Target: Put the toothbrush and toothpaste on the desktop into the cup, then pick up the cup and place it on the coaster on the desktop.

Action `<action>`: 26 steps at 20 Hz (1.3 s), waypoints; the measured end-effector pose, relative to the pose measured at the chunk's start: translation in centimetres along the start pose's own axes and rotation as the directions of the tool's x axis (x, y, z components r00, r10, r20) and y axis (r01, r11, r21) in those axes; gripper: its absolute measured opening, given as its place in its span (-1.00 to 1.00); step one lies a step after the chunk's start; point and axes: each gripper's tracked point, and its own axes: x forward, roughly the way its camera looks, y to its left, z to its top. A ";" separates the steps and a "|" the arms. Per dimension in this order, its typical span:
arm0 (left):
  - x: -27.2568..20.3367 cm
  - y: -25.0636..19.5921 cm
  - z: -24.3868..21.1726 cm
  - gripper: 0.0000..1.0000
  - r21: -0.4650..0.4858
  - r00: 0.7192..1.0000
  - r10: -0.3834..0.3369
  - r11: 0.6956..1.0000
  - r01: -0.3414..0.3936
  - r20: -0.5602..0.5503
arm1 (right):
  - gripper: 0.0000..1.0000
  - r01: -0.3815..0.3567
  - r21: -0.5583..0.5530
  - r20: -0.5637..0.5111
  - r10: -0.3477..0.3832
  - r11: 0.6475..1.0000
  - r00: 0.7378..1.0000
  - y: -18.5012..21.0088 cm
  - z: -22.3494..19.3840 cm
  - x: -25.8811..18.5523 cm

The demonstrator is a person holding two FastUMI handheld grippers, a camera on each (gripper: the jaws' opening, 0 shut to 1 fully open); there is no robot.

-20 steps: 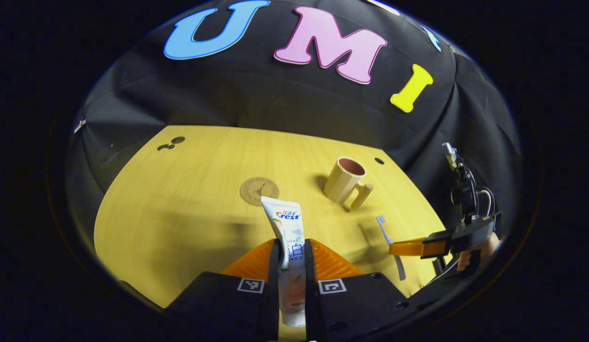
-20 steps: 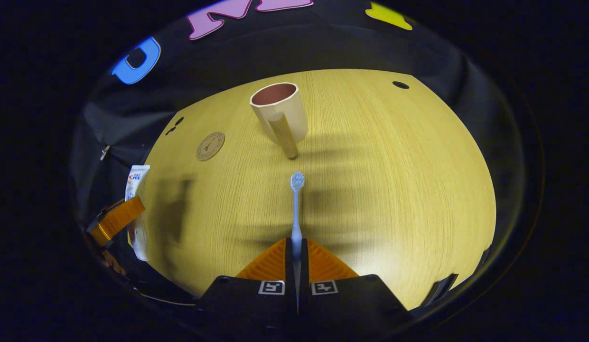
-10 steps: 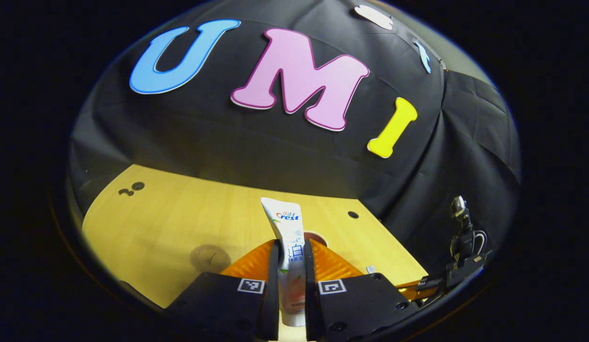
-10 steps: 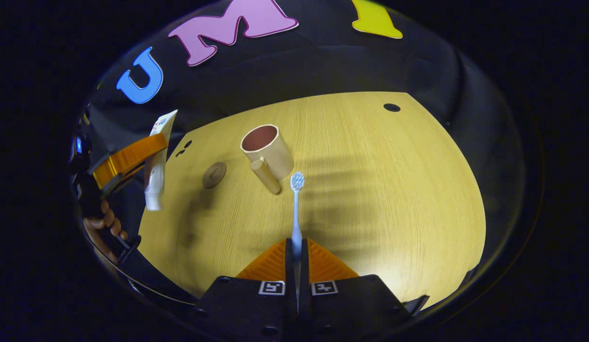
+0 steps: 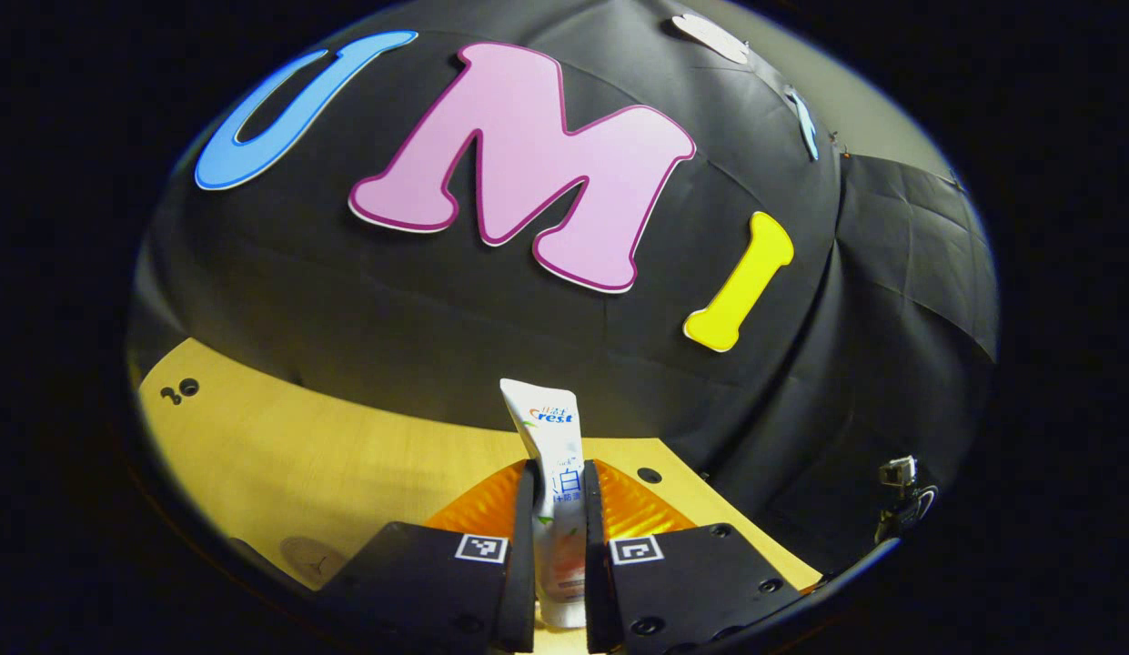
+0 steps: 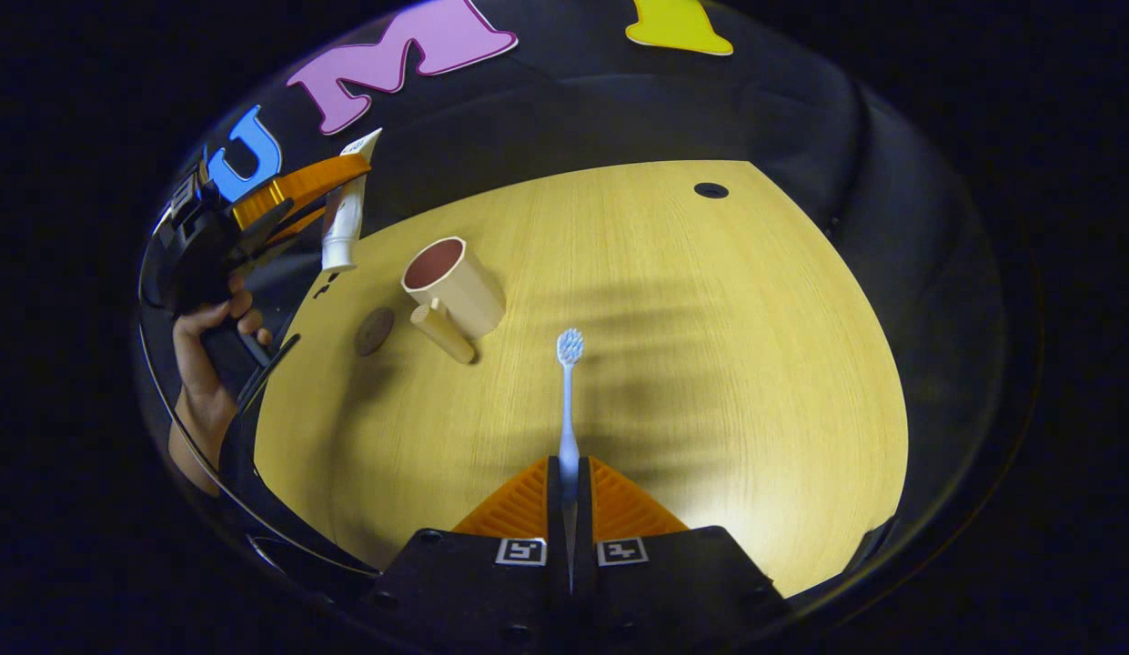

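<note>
My left gripper [image 5: 559,473] is shut on the white toothpaste tube [image 5: 550,432], which stands upright between its orange fingers. In the right gripper view that same gripper [image 6: 332,177] hangs high at the left, tube [image 6: 343,214] pointing cap-down above and left of the beige cup [image 6: 455,284]. The cup stands upright on the wooden desktop [image 6: 691,346], handle toward me, its inside reddish. My right gripper [image 6: 569,468] is shut on the pale blue toothbrush [image 6: 568,400], bristles pointing forward, held above the desktop to the right of the cup. The round brown coaster [image 6: 374,330] lies left of the cup.
A person's hand [image 6: 209,327] holds the left gripper at the left edge of the right gripper view. A dark hole [image 6: 710,190] marks the desktop's far corner. Black cloth walls the booth behind the desktop.
My left gripper has risen and tilted up with the toothpaste, so the cup and coaster dropped out of its view. My right gripper swung right with the toothbrush; the cup now lies further left.
</note>
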 end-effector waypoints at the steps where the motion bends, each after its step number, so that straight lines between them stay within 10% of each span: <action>1: 1.0 0.1 -0.5 -0.48 0.013 1.000 -0.011 1.000 0.011 -0.001 | -0.89 0.004 0.015 -0.008 -0.004 1.000 1.000 -0.4 -0.1 0.0; 18: 3.7 2.9 -8.7 -0.27 0.125 0.999 -0.036 0.991 0.040 -0.040 | -0.89 0.006 0.045 -0.085 -0.002 0.999 0.996 -0.1 -1.6 2.8; 26: -3.8 2.7 -7.1 0.94 0.154 0.998 0.057 0.987 -0.052 -0.029 | -0.89 -0.043 0.042 0.042 0.041 0.998 0.998 1.1 3.9 2.4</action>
